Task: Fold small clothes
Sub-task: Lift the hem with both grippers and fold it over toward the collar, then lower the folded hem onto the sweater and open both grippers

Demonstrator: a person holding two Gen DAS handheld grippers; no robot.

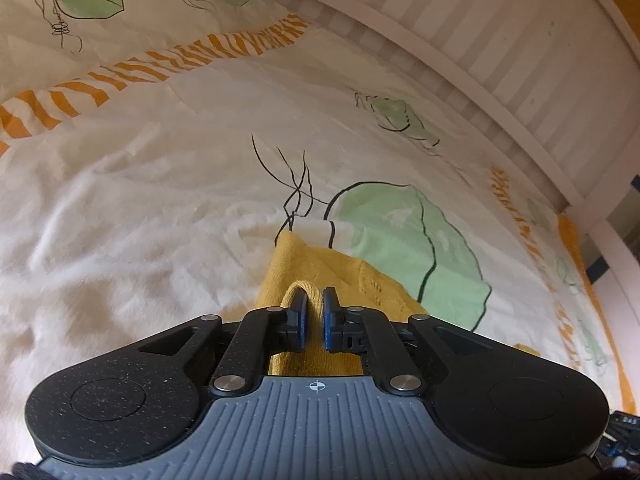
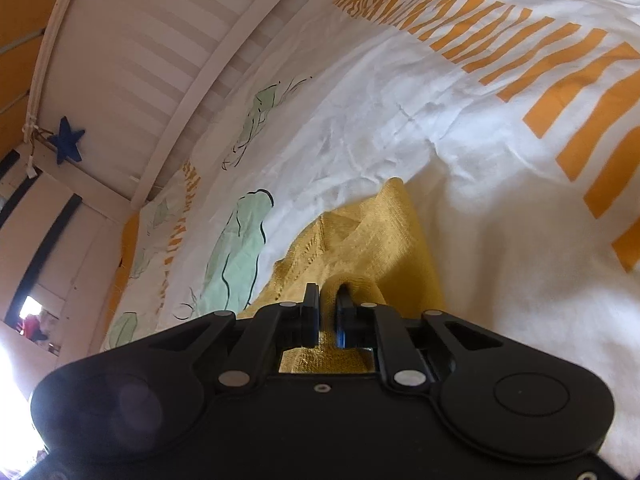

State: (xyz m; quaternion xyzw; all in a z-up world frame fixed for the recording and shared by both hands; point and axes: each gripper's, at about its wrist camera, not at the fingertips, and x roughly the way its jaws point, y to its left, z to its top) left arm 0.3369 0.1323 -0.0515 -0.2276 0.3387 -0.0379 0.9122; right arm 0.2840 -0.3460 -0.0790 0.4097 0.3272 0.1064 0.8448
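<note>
1. L gripper: jaws nearly together, pinching a thick folded edge of the yellow knit garment. Cloth bulges up between the blue-faced pads and runs back under the gripper body.
2. R gripper: also clamped on the yellow knit garment; a bunched fold sits between the two pads, w/ more knit visible in the gap below them.
3. Garment beyond the jaws, L view: spreads fwd and to the right, lying on the duvet cover. One corner points away from the camera; a row of small openwork holes shows on the right part.
4. Garment, R view: rises to a peak ahead of the jaws, creased diagonally, left edge ragged w/ openwork trim. Rest of it lies on the duvet cover.
5. Duvet is white, wrinkled, printed w/ pale green leaf shapes outlined in black; garment overlaps the edge of the nearest leaf in L view.
6. Farther: orange striped band crosses the cover; same band in R view.
7. Far: white slatted bed rail along the mattress edge. In R view a blue star hangs near the rail's end.
</note>
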